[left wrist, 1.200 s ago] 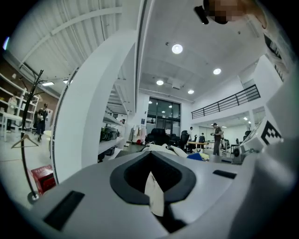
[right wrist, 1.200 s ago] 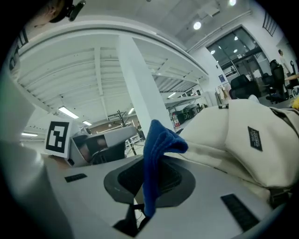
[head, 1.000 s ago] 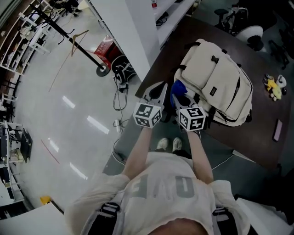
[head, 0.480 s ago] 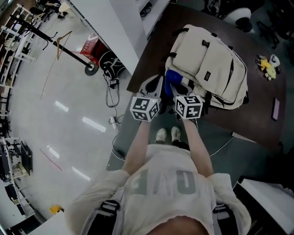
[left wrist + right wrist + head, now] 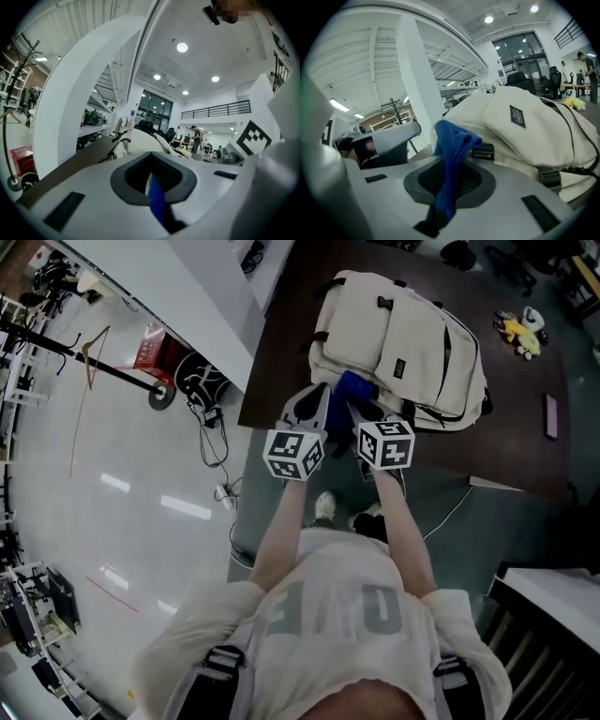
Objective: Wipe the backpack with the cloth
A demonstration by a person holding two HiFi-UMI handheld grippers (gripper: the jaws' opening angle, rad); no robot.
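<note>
Cloth point(image 5: 351, 388): blue, centre frame, left gripper point(image 5: 317, 399) and right gripper point(image 5: 362, 412) both clamped on it.
Backpack point(image 5: 394, 324): upper centre, lying on the table point(image 5: 525, 442).
Progress: cloth at the pack's near edge; wiping seemingly all ahead.

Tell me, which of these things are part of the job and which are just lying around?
In use: cream fabric backpack; blue cloth, pinched by left gripper and right gripper.
Lying about: small yellow toy and flat pink slab on dark table; red bag on floor.
</note>
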